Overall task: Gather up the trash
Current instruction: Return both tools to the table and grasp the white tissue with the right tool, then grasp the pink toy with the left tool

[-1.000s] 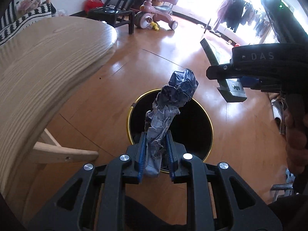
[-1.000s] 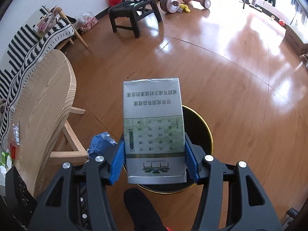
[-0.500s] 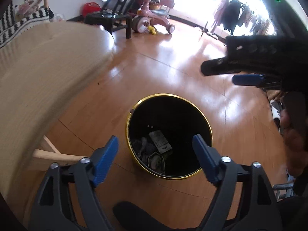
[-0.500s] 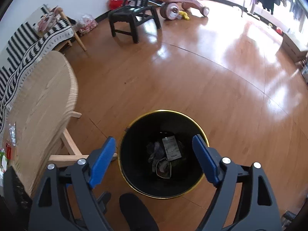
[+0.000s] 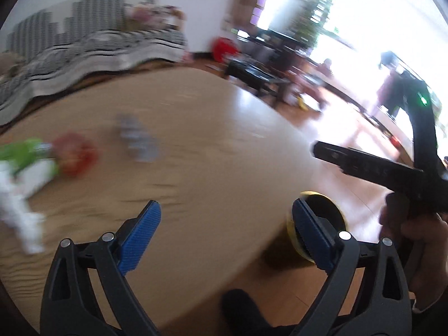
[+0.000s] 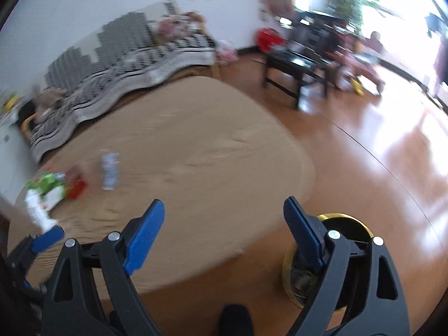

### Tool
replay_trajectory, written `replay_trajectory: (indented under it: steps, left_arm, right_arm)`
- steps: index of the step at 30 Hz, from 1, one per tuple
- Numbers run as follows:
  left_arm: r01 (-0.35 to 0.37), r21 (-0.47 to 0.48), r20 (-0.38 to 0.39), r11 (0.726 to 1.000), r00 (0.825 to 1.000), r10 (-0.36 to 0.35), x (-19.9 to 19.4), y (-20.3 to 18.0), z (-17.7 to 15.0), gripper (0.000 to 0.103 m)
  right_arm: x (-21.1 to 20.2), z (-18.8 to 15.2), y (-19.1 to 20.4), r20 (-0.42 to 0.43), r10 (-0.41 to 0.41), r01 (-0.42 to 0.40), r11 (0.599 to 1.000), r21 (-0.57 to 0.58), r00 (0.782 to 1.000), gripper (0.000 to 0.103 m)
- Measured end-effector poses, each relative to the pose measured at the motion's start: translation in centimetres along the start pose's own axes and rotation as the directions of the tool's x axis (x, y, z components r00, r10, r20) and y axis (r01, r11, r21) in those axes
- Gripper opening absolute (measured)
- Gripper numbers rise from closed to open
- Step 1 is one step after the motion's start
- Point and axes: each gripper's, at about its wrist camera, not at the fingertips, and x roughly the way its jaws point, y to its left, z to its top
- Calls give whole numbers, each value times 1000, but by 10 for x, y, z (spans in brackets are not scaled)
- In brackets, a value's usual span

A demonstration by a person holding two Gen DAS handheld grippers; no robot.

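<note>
Only L view shows my hand on R gripper; both it & L gripper just opened, empty, over blurry table, bin on floor.

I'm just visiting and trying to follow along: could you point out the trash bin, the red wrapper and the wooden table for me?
trash bin (image 6: 361, 224): right wrist view, on its gold rim.
red wrapper (image 5: 74, 155): left wrist view, on its blurred middle.
wooden table (image 6: 212, 151): right wrist view, on a bare part of the top.
</note>
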Motion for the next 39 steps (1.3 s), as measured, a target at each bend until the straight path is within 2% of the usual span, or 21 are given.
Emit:
replay_trajectory:
  steps: [2,5,11,15,18,21,26,29,32,35,37,39]
  left_arm:
    - [-84,-22,21,996,996,84,-23,35,-2,92]
    - [-192,-68,32,979,980,194,-55,92,-9,92]
    - [-318,-177,24,932,945,327,-108,189,-26,92]
    - [-359,-218,7,907,929,370,-130,238,-45,92]
    - [-398,-195,-9,897,915,404,-129,255,-57,92]
    - [-425,-162,-21,891,904,428,-125,268,-69,92]
    - [-419,-163,-51,893,908,417,-116,290,-82,92]
    - [-409,-160,-49,899,912,406,-110,298,-83,92]
    - [-407,-158,-58,900,913,403,-102,302,-82,92]
    - [-401,-153,-65,903,916,396,-93,300,-79,92]
    - [-403,-149,-65,903,915,398,-88,299,-77,92]
    - [-396,-151,-66,906,918,390,-81,297,-73,92]
  right_arm:
    - [3,2,44,3,49,-49,997,-53,999,84]
    - [11,4,102,-18,124,-125,986,-106,992,84]
    - [19,-6,203,-80,257,-268,944,-191,963,84]
    - [30,-26,273,-139,313,-340,899,-276,940,84]
    - [42,-41,317,-189,329,-376,865,-333,925,84]
    - [55,-58,346,-230,316,-385,835,-392,920,84]
    - [80,-80,389,-259,278,-373,794,-480,925,84]
    - [93,-84,402,-262,255,-357,789,-500,931,83]
    - [108,-86,407,-280,243,-356,796,-490,929,74]
    - [118,-89,404,-301,228,-356,796,-490,926,59]
    - [122,-89,401,-314,224,-360,794,-491,923,31]
    - [123,-85,395,-323,230,-369,795,-482,918,23]
